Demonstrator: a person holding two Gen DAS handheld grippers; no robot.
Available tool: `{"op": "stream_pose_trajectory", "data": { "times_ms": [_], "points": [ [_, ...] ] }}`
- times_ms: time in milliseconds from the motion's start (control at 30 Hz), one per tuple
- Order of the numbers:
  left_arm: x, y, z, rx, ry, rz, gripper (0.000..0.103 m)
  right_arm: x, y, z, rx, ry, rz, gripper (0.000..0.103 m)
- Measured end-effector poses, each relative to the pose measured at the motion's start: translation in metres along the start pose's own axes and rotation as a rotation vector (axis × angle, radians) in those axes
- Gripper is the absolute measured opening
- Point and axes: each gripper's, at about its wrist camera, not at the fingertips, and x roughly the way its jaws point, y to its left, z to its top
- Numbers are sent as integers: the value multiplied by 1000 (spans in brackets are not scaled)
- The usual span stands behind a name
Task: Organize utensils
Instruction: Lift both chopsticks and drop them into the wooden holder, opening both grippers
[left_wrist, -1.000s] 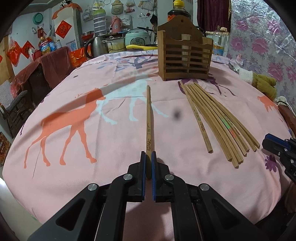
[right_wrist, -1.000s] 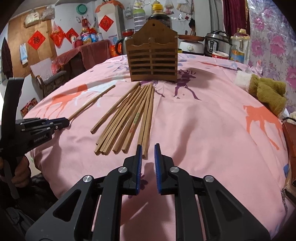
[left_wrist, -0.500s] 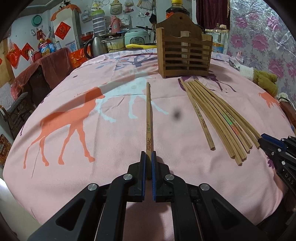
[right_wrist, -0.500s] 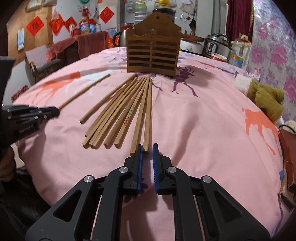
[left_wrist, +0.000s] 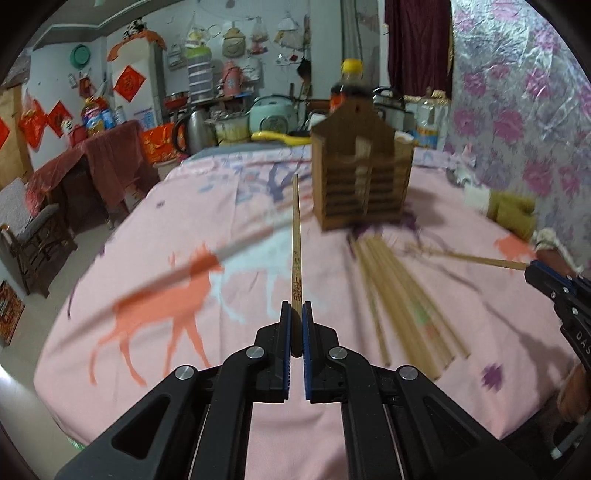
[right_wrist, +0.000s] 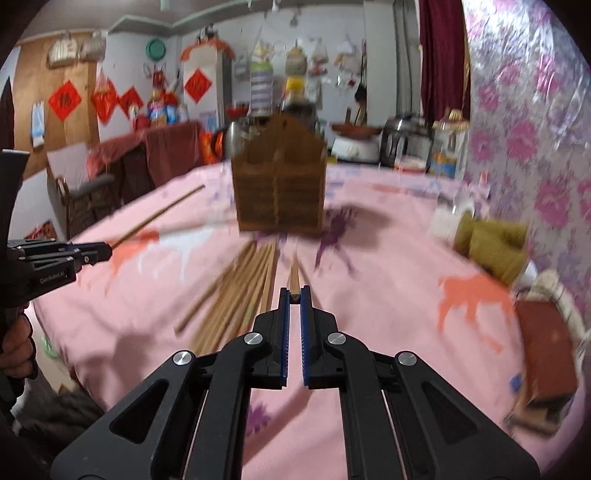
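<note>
- Chopstick (left_wrist: 296, 236): clamped in left hand-held gripper (left_wrist: 296, 314), tip left of wooden holder (left_wrist: 364, 181).
- Second chopstick (right_wrist: 294, 275): clamped in right hand-held gripper (right_wrist: 294, 297), before holder.
- Loose chopsticks (left_wrist: 402, 295): fanned before holder; tabletop (left_wrist: 147, 229) left of it bare to edge.

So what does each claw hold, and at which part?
Left claw: one chopstick, by its near end. Right claw: another chopstick, also near end.

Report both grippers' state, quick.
Left gripper: shut on a chopstick, lifted off the cloth.
Right gripper: shut on a second chopstick, held by its near end.
</note>
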Motion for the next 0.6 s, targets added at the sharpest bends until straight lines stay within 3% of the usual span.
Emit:
{"op": "stream_pose_trajectory", "data": {
  "times_ms": [200,500,600],
  "points": [
    [-27,-4,57,39,-10,-63,6,-5,-11,60,28,-79,4,6],
    [-3,1,121,28,227,-196,6,1,-20,140,45,-160,-4,6],
    [12,2,140,17,281,-195,6,3,-18,173,35,-207,-19,6]
  ]
}}
